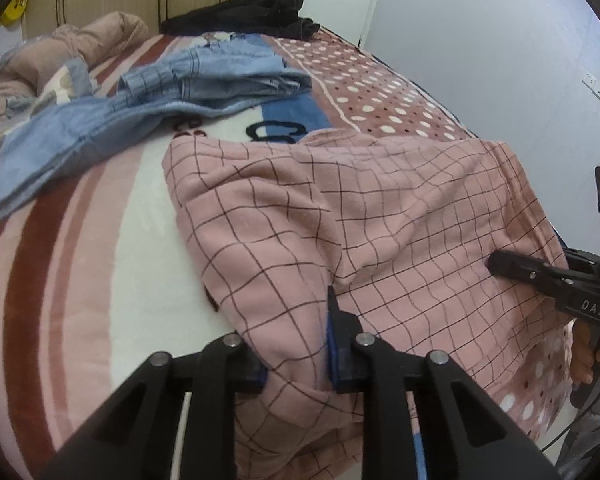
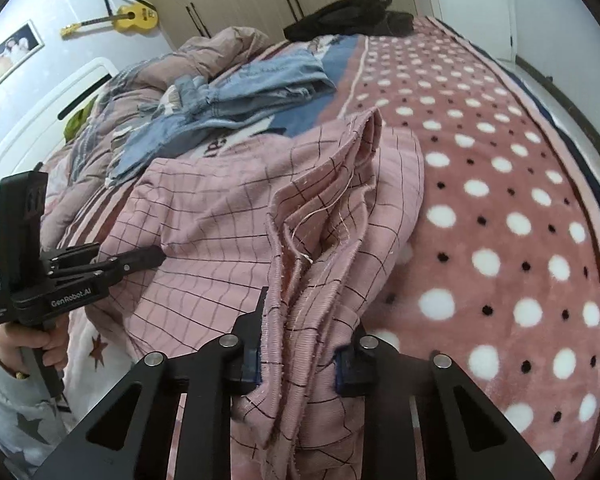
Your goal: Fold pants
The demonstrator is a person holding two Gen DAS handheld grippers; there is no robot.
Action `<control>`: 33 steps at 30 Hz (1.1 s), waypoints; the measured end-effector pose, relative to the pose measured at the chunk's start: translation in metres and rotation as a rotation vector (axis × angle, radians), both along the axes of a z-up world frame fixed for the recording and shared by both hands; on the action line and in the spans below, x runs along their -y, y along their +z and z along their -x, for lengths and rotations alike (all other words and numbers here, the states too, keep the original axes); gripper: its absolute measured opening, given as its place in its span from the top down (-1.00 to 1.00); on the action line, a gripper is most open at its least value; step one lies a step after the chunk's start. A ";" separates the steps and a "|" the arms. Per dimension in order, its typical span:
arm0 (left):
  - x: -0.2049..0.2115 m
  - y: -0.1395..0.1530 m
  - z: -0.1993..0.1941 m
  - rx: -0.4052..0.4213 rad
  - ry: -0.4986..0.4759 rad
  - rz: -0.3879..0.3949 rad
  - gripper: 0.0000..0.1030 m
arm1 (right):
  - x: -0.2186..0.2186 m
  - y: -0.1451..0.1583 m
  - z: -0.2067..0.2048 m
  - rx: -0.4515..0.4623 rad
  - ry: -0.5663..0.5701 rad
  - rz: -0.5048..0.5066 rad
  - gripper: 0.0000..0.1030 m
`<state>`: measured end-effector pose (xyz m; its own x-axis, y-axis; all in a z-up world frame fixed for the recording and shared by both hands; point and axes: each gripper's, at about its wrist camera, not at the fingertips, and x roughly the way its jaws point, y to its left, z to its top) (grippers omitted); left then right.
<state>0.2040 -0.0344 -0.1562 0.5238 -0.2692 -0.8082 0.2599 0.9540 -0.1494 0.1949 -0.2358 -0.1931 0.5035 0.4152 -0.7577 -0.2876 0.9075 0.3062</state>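
Pink checked pants [image 1: 364,216] lie bunched on the bed near its front edge. My left gripper [image 1: 300,344] is shut on a fold of the pink pants at their left side. My right gripper [image 2: 300,344] is shut on a thick bunch of the same pants [image 2: 228,216], where raw seams and loose threads show. The right gripper also shows in the left wrist view [image 1: 500,264], resting on the pants at the right. The left gripper shows in the right wrist view [image 2: 156,256], at the pants' left edge.
Light blue jeans [image 1: 148,104] lie crumpled further back on the striped and dotted blanket [image 2: 500,208]. Dark clothes [image 1: 260,12] sit at the far end. A rumpled quilt [image 2: 220,52] lies at the back left. Wardrobes and a white wall [image 1: 500,60] border the bed.
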 end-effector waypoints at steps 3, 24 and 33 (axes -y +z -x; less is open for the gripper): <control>-0.002 0.011 0.007 0.023 -0.001 0.014 0.67 | -0.002 0.012 0.005 0.027 0.008 -0.008 0.67; -0.069 -0.002 0.041 -0.035 0.061 0.058 0.27 | -0.021 0.008 0.034 -0.019 0.024 0.083 0.19; -0.115 0.014 0.078 0.016 0.072 0.166 0.25 | -0.056 0.064 0.079 0.208 0.073 0.112 0.07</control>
